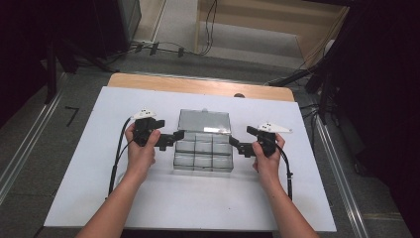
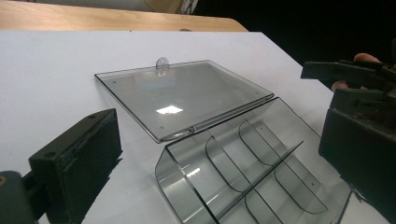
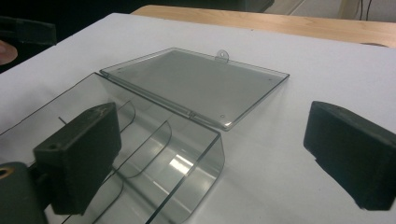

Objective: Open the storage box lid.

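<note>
Here, clear compartment box (image 1: 203, 148), lid (image 1: 204, 121) open

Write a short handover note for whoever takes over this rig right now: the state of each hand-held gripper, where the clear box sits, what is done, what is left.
Left hand-held gripper: open, holding nothing, at the left side of the clear compartment box.
Right hand-held gripper: open, holding nothing, at the box's right side.
Box: mid-table on the white sheet; its lid is swung fully back and lies flat behind it. Compartments look empty.
Done: the box is open.
Left: probably to fill or close it; nothing to put in it is in view.
</note>
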Demonstrator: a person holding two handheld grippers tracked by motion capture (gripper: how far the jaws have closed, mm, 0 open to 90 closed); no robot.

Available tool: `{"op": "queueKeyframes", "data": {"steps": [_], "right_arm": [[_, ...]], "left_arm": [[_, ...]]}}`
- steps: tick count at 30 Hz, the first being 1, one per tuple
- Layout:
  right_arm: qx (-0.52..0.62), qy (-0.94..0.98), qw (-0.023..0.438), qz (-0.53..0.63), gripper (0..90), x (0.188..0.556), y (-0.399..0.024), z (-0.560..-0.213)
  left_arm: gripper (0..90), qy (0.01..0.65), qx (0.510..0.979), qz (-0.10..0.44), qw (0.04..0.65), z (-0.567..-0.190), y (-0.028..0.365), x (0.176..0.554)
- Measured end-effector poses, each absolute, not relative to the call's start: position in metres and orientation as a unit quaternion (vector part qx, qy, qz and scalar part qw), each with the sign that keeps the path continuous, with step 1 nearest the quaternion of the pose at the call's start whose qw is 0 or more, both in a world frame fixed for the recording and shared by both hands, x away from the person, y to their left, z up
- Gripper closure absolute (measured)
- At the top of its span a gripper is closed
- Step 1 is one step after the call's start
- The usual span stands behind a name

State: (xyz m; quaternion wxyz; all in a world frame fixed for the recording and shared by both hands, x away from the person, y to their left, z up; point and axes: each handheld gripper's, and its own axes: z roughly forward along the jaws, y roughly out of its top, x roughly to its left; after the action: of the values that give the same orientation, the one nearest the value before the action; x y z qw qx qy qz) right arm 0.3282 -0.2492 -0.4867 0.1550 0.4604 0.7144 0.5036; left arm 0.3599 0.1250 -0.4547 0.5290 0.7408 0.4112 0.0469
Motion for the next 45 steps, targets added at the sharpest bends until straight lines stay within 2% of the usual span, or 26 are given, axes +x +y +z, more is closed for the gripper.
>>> {"op": "queueKeyframes", "data": {"steps": [18,37,45], "right_arm": [[0.452,0.714,0.173,0.507,0.0,0.293,-0.265,-0.479],[0.446,0.71,0.202,0.507,0.0,0.254,-0.288,-0.475],[0.458,0.705,0.193,0.506,0.0,0.241,-0.301,-0.483]], "left_arm": [[0.0,0.396,0.747,0.075,0.528,-0.451,0.157,0.329],[0.0,0.404,0.739,0.079,0.533,-0.461,0.19,0.293],[0.0,0.407,0.747,0.084,0.52,-0.467,0.2,0.279]]}}
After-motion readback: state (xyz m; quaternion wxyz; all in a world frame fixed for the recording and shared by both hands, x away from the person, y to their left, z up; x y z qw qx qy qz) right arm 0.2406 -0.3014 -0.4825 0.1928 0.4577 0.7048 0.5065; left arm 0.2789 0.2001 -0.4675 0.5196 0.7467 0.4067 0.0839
